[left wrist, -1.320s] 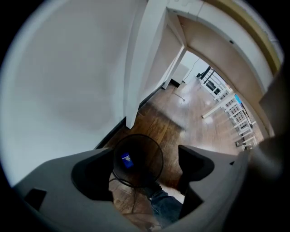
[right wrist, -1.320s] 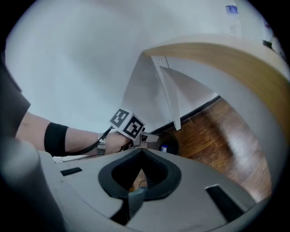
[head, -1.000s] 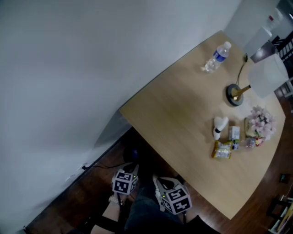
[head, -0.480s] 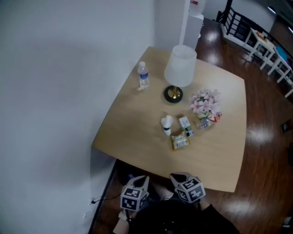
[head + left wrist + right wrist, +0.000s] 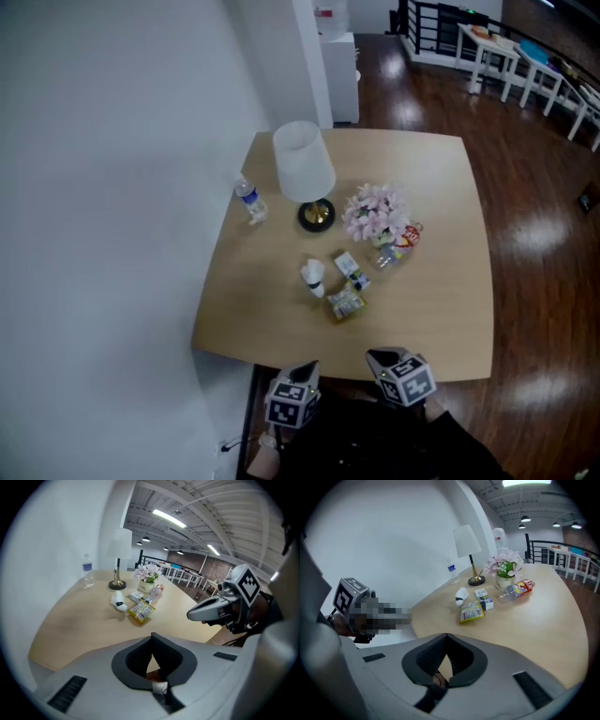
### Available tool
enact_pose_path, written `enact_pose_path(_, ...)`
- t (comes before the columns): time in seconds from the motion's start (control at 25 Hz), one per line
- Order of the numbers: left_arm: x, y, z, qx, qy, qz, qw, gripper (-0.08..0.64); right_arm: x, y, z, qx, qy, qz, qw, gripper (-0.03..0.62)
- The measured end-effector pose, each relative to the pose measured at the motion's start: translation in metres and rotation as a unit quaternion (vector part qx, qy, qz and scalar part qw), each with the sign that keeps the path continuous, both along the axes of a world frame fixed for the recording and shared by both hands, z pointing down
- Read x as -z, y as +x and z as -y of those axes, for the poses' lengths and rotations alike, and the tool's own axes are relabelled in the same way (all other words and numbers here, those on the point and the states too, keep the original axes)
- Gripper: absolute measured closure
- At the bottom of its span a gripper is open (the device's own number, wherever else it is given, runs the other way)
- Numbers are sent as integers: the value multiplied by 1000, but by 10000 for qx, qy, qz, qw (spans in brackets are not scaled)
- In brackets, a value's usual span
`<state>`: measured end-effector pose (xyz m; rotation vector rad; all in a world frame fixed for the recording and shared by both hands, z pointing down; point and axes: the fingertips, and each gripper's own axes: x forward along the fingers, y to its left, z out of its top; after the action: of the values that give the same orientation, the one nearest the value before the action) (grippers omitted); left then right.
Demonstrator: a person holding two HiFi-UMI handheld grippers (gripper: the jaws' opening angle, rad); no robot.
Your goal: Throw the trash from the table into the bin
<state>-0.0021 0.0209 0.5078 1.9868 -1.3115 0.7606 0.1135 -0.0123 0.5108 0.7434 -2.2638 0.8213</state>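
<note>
**A:** Both grippers have come up to the near edge of the table [image 5: 258, 309] since a second ago. The table was skewed off to the right then and now sits square in the head view.

**B:** Jaws?

**A:** The left gripper [image 5: 151, 637] and the right gripper [image 5: 446, 636] each have their tips pressed together, with nothing between them.

**B:** And the trash?

**A:** It's mid-table, ahead of both jaws and past the near edge. Behind it stand the lamp [image 5: 303, 159] and the pot of pink flowers [image 5: 375, 211], with an upright water bottle [image 5: 248, 200] by the wall. The litter, big to small, is a clear plastic bottle [image 5: 398, 247] with a red label lying just beside the flowers, a yellow packet [image 5: 345, 303], a small carton [image 5: 352, 269] and a white crumpled piece [image 5: 312, 275].

**B:** Which first?

**A:** The packet is nearest. It lies about midway between the two grippers, so neither hand looks favoured. Its long axis slants away from the near edge, so I'd judge the jaws must open and close across its short side.

**B:** Containers?

**A:** The pot holds the flowers. The lying bottle looks empty, though I can't be sure. No bin shows in any view.
</note>
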Motion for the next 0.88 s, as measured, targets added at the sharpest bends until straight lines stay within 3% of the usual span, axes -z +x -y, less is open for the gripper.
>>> enact_pose_path(0.16, -11, 23, 18, -350, -129, 216, 9991, 552, -1, 12, 13, -40, 0, 34, 10000, 586)
enact_pose_path(0.28, -22, 36, 37, -620, -202, 382, 9971, 463, -7, 24, 20, -106, -49, 40, 9999, 586)
enact_pose_path(0.44, -39, 50, 78, -1077, -136, 843, 9905, 182, -10, 45, 31, -273, -77, 46, 9996, 586)
enact_pose_path(0.48, -45, 52, 90, -1231, -130, 999, 9873, 147, -12, 51, 33, -321, -88, 41, 9994, 586)
enact_pose_path(0.72, -84, 51, 161, -2014, -281, 1953, 9594, 140, -22, 82, 44, -510, -189, 15, 9985, 586)
enact_pose_path(0.88, -105, 54, 181, -2286, -636, 2043, 9497, 141, -25, 99, 50, -582, -217, 0, 9981, 586)
